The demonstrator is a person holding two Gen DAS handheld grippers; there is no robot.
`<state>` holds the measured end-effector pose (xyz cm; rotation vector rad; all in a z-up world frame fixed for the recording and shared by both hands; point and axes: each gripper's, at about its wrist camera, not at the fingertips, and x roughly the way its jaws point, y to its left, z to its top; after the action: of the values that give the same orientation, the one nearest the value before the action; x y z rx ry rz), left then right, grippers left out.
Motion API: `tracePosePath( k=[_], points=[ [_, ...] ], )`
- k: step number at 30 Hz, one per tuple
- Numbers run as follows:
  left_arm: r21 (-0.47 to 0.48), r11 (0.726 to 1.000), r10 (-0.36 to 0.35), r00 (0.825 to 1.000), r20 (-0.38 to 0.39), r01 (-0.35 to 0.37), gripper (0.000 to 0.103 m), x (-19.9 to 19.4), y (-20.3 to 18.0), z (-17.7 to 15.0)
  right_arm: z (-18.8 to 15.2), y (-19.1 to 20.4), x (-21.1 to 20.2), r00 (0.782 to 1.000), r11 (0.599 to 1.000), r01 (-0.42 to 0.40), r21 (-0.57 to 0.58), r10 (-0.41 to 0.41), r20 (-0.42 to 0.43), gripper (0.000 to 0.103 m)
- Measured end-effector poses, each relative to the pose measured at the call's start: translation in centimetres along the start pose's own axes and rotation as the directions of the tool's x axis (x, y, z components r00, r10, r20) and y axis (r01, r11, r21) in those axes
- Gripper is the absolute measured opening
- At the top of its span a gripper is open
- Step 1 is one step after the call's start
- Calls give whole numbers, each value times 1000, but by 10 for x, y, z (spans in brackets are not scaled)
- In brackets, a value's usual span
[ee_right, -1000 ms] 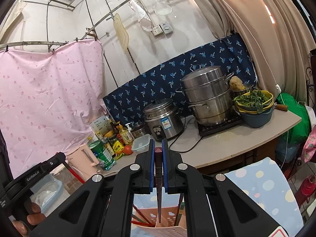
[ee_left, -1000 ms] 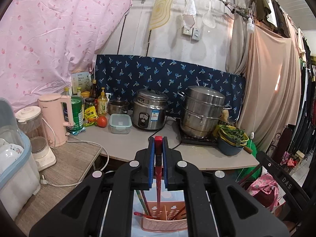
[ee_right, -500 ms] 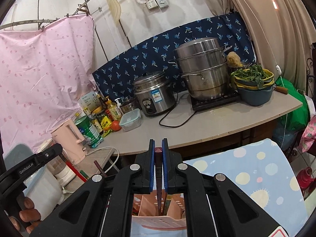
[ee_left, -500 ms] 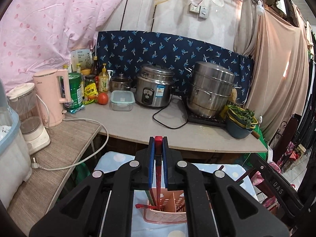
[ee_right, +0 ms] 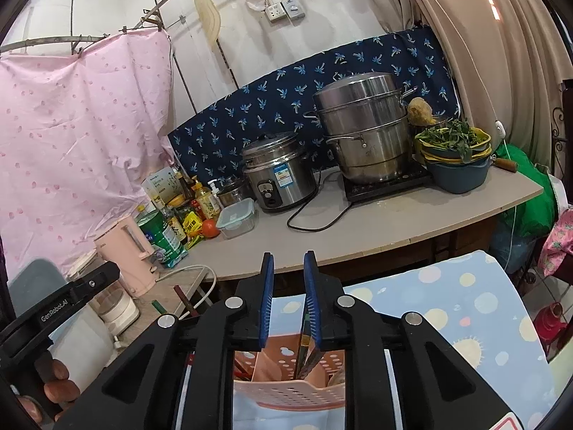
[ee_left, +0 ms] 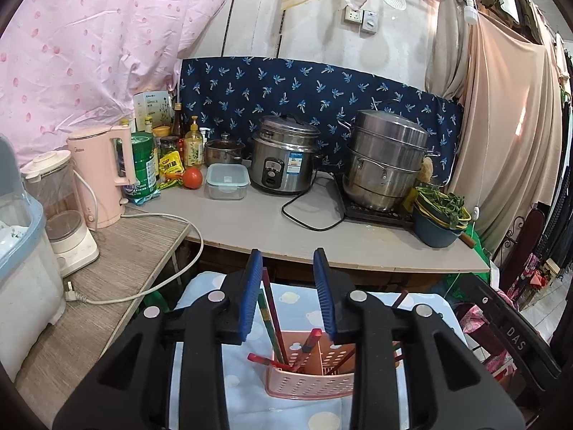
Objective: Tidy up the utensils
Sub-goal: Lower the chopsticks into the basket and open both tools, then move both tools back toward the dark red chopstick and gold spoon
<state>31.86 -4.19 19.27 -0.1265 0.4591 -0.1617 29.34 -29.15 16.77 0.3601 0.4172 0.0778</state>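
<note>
- opening above the pink utensil caddy (ee_left: pixel 308 380), the left tongs (ee_left: pixel 288 286) are seen released, red chopsticks (ee_left: pixel 274 317) leaning free beside the left pad, tips in the caddy.
- the right tongs (ee_right: pixel 288 294) are opening too; a dark chopstick (ee_right: pixel 304 344) rests against the right pad, standing in the caddy.
- the caddy is set on a dotted cloth (ee_right: pixel 465 308).
</note>
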Motion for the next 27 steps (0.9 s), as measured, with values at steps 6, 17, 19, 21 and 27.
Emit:
tracePosePath(
  k=[6, 17, 19, 21, 27],
  points=[
    [5, 1000, 2, 1000, -9, -2, 28, -14, 2, -8, -13, 5, -18, 1000, 1000, -12, -6, 12, -22, 20],
    [4, 1000, 5, 997, -71, -5, 34, -48, 11, -51, -74, 12, -66, 993, 999, -35, -33, 31, -115, 20],
    [10, 1000, 10, 996, -90, -9, 34, -54, 14, -64, -88, 14, -74, 990, 998, -38, -45, 32, -134, 20],
    [10, 1000, 11, 994, -110, -10, 34, -58, 16, -77, -102, 15, -81, 986, 998, -40, -57, 31, -164, 20],
    [13, 1000, 24, 982, -186, -22, 34, -71, 26, -124, -150, 12, -101, 967, 996, -49, -72, 29, -252, 20]
  ],
)
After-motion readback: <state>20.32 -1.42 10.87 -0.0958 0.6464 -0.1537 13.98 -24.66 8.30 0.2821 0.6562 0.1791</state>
